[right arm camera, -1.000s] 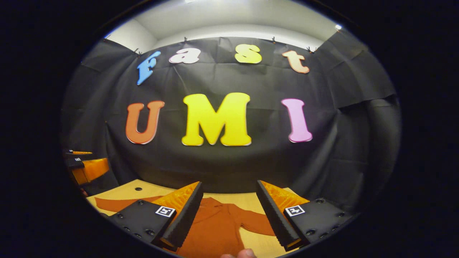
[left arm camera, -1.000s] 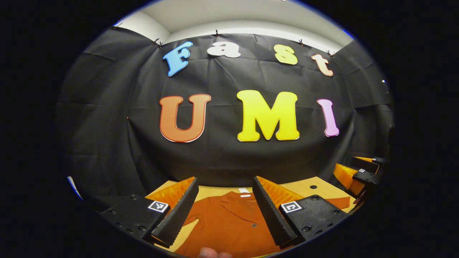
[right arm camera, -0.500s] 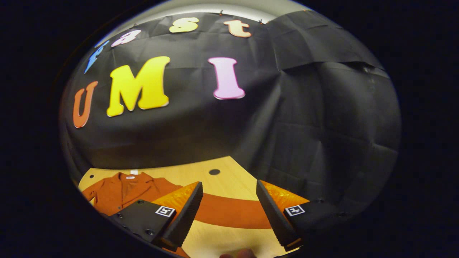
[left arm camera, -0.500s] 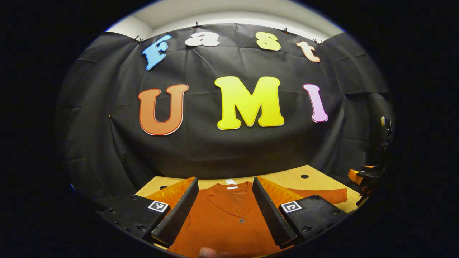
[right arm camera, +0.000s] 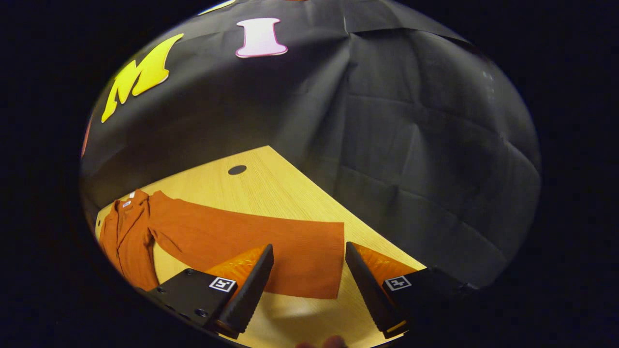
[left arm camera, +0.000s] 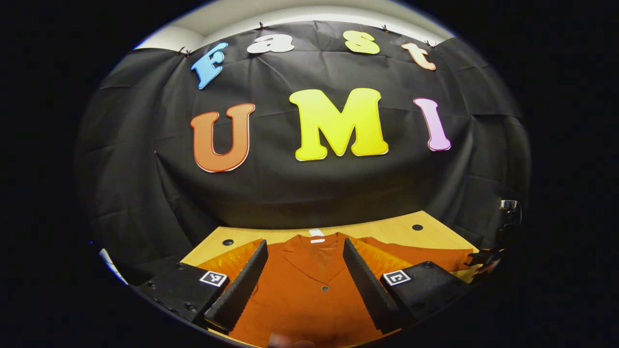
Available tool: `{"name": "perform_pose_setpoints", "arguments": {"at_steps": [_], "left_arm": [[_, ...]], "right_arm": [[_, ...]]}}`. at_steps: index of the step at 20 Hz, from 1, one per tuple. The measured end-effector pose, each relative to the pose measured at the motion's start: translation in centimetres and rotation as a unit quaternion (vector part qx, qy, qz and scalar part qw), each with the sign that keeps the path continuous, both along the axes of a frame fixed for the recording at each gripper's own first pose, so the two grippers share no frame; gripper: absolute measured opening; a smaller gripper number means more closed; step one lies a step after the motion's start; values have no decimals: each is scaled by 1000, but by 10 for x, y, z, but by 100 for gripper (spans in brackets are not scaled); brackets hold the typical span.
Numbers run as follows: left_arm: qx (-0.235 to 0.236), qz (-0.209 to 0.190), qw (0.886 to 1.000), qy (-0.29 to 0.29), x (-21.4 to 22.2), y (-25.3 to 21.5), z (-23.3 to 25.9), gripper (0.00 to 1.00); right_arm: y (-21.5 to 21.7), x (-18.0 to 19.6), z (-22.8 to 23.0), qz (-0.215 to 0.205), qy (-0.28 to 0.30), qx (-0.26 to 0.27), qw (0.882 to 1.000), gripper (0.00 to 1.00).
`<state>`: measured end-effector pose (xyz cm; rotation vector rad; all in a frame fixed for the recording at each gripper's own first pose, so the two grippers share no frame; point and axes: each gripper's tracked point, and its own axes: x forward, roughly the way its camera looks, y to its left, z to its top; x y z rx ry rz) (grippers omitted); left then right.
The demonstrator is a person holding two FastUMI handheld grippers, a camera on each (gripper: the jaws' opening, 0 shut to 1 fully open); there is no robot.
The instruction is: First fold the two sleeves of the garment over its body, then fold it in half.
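A: Where do things stand, starting with the big pieces?

B: The wooden table [right arm camera: 271, 183] carries a rust-orange collared shirt [left arm camera: 309, 295], spread flat with its front up and the collar toward the booth wall. In the right gripper view its long sleeve [right arm camera: 251, 241] lies stretched straight out across the wood, well away from the body. I judge that no fold has been made on that side.

A: And the other sleeve?

B: I cannot tell; in the left gripper view the gripper's own fingers cover that side of the shirt. The body itself looks unfolded, its one visible button [left arm camera: 325, 288] in plain sight.

A: So what's left?

B: By my reading, nearly everything: both sleeves over the body, then the fold in half.

A: The grippers?

B: The right gripper [right arm camera: 309, 285] hangs over the cuff end of the sleeve, jaws wide apart and holding nothing, the cuff edge showing between them. The left gripper [left arm camera: 304, 285] hovers above the chest of the shirt, jaws likewise spread and empty. A fingertip of the person shows at the bottom edge of each view.

A: First move, you'd guess?

B: Probably pinching that cuff and carrying it across the body.
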<state>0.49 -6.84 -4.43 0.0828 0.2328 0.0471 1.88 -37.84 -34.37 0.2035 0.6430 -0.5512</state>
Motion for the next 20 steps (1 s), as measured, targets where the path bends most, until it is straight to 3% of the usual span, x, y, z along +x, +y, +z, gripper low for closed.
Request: {"name": "perform_pose_setpoints", "arguments": {"at_steps": [6, 8, 9, 13, 15, 17, 18, 20], "left_arm": [[17, 0, 1000, 5, -2, -3, 3, 100], [10, -1, 1000, 1, -1, -3, 5, 100], [6, -2, 1000, 3, -1, -3, 4, 100], [4, -8, 1000, 6, 0, 5, 3, 100], [7, -7, 1000, 1, -1, 14, 7, 100], [9, -4, 1000, -2, -2, 25, 9, 100], [10, -1, 1000, -3, -3, 31, 10, 100], [8, 7, 1000, -4, -4, 45, 9, 100]], "right_arm": [[3, 3, -34, 2, 38, 16, 999, 97], [8, 3, -32, 15, 34, 18, 999, 92], [10, 8, -32, 25, 27, 19, 999, 86], [15, 11, -35, 35, 8, 32, 999, 44], [14, 12, -36, 36, 12, 25, 999, 18], [15, 13, -34, 48, 33, 12, 998, 14], [15, 13, -34, 52, 47, 7, 998, 3], [21, 16, -27, 54, 53, 16, 997, 3]]}}
